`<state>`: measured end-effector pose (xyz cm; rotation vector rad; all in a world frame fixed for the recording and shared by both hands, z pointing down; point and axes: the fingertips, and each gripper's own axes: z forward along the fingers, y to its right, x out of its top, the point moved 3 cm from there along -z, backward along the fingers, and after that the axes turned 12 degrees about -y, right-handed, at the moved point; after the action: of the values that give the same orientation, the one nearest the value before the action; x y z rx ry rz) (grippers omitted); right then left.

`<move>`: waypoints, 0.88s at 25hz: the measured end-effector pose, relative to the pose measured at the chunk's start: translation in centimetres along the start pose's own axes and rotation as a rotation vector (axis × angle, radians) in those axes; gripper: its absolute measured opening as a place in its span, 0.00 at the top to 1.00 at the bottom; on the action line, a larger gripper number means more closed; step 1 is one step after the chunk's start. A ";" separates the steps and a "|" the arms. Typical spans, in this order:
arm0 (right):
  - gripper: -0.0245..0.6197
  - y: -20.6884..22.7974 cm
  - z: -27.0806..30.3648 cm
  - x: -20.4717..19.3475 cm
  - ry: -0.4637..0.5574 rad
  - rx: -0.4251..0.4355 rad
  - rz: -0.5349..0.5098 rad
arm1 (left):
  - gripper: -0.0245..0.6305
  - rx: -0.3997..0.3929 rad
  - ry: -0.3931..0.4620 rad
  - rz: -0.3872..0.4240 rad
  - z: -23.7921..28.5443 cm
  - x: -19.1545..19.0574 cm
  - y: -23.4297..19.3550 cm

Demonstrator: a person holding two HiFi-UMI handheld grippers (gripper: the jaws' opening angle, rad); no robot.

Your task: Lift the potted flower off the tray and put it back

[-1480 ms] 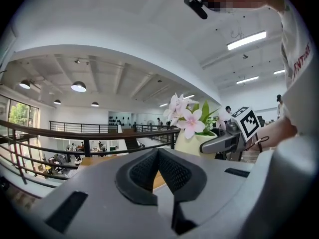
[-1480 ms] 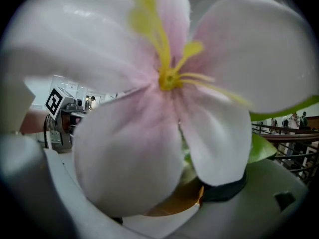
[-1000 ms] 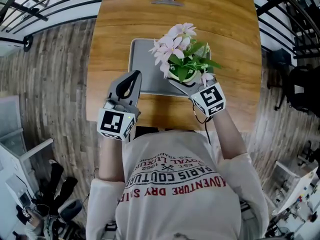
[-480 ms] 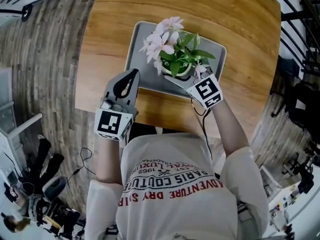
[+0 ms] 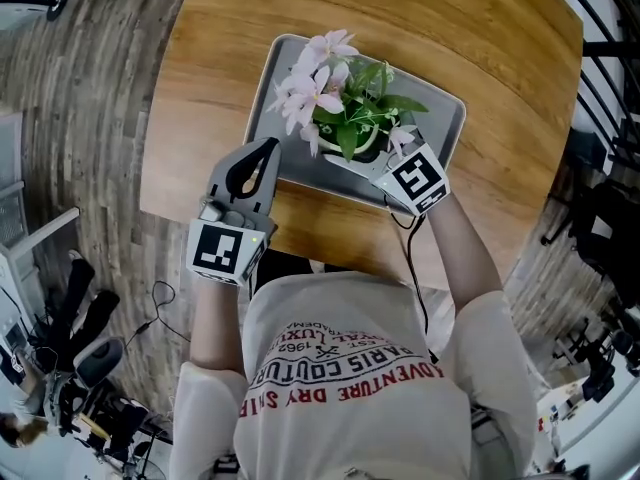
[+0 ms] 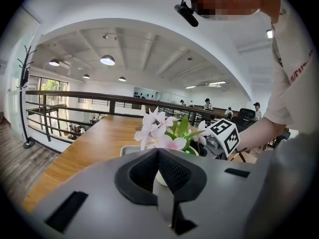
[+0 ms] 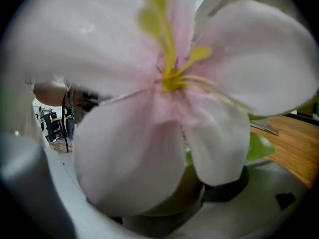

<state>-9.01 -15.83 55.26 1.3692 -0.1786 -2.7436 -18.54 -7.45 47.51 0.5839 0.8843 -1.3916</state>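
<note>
Pink-bloomed potted flower (image 5: 343,118), clamped one-sidedly by the right gripper (image 5: 368,164) at the tray's (image 5: 447,128) near edge, could tip; left gripper (image 5: 262,156) closed, empty.

So the tray (image 5: 447,128) sits on the table (image 5: 200,78), close to the edge where the person (image 5: 350,368) is standing. The potted flower (image 5: 345,118) is over the middle of the tray. The right gripper (image 5: 352,160) comes in over the tray's near edge with the pot between its jaws, and the left gripper (image 5: 262,150) hangs just off the tray's near-left corner, touching nothing.
</note>
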 end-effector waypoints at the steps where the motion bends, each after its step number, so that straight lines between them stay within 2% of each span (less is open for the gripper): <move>1: 0.19 0.0 0.2 -0.1 0.004 0.004 -0.001 | 0.94 0.001 0.000 0.000 0.1 -0.1 0.0; 5: 0.19 0.1 0.5 -0.3 0.017 0.003 -0.012 | 0.94 0.004 -0.009 0.003 0.4 -0.4 0.1; 9: 0.19 0.0 0.4 0.1 0.075 -0.046 -0.018 | 0.94 0.005 -0.011 0.002 0.4 -0.8 0.5; 12: 0.19 -0.1 -0.2 0.0 0.064 -0.062 -0.002 | 0.94 -0.001 -0.016 0.017 0.4 -0.8 0.9; 17: 0.19 0.1 -2.8 0.0 0.038 -0.114 0.036 | 0.94 -0.010 0.015 0.061 -0.2 1.2 1.6; 22: 0.19 0.2 -6.7 0.6 0.029 -0.211 0.069 | 0.94 -0.037 0.055 0.107 -1.4 3.5 3.0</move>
<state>-4.05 -16.55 50.80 1.3205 0.0623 -2.5975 -16.02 -7.99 43.45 0.6349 0.9080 -1.2656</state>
